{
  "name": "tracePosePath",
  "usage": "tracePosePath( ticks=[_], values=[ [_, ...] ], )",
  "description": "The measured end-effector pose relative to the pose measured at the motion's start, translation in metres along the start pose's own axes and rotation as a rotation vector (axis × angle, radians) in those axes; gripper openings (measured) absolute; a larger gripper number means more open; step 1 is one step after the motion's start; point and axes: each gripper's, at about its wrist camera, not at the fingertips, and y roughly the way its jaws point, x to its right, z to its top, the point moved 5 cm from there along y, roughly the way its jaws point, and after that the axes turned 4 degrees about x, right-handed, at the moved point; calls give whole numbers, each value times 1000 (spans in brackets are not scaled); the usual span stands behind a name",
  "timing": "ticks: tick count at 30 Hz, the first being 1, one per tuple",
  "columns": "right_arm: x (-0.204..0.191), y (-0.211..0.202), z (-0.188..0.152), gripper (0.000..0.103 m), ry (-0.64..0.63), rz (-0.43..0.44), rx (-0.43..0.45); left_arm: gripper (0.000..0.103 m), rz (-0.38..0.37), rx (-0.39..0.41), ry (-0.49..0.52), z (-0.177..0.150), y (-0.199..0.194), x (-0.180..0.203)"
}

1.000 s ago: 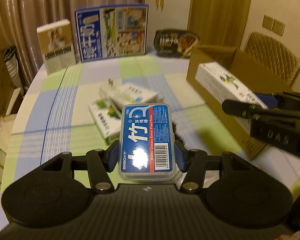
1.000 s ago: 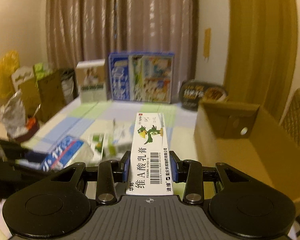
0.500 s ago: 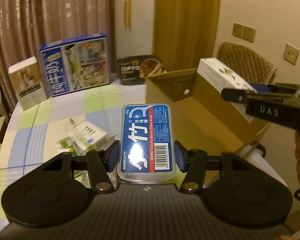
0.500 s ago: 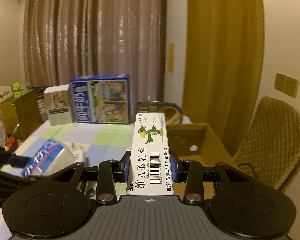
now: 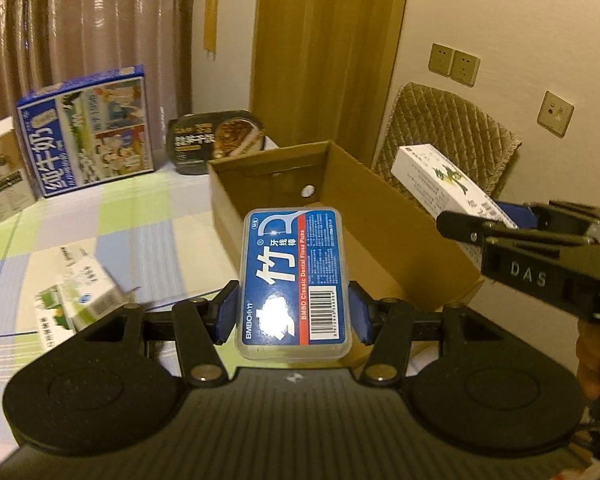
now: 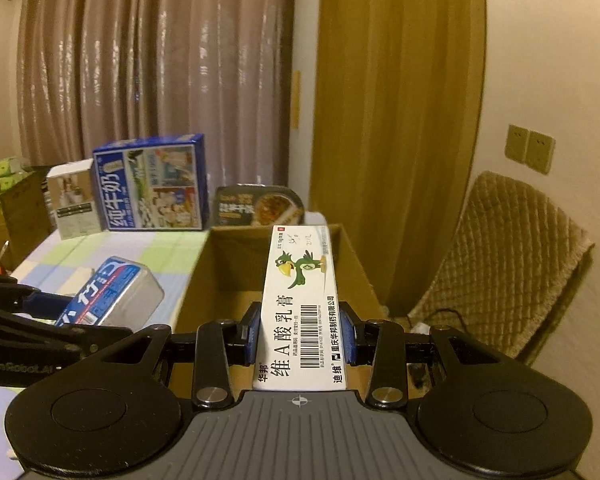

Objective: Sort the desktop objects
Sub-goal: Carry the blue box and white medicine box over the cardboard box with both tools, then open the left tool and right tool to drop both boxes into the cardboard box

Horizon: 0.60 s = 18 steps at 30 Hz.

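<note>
Checked tablecloth (image 5: 148,216), brown curtains (image 6: 140,60), perhaps wall sockets (image 5: 454,65)

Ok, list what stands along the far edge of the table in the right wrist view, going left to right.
White and tan carton → big blue milk box → dark instant-meal tray. The open cardboard box sits nearer, in front of the tray.

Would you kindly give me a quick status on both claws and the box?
Left claw shut on floss pick case. Right claw shut on ointment carton. Cardboard box ahead, open. Nothing blocking it.
</note>
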Motion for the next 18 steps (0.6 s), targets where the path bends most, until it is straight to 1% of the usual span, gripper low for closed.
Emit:
tracePosePath(
  ticks=[8, 13, 18],
  values=[
    [32, 7, -11, 36, 16, -17, -33, 51, -40, -31, -12, 2, 36, 36],
    [43, 12, -16, 36, 23, -20, -50, 51, -38, -38, -24, 0, 53, 48],
    [48, 20, -19, 36, 21, -19, -62, 51, -22, -20, -51, 1, 64, 51]
  ],
)
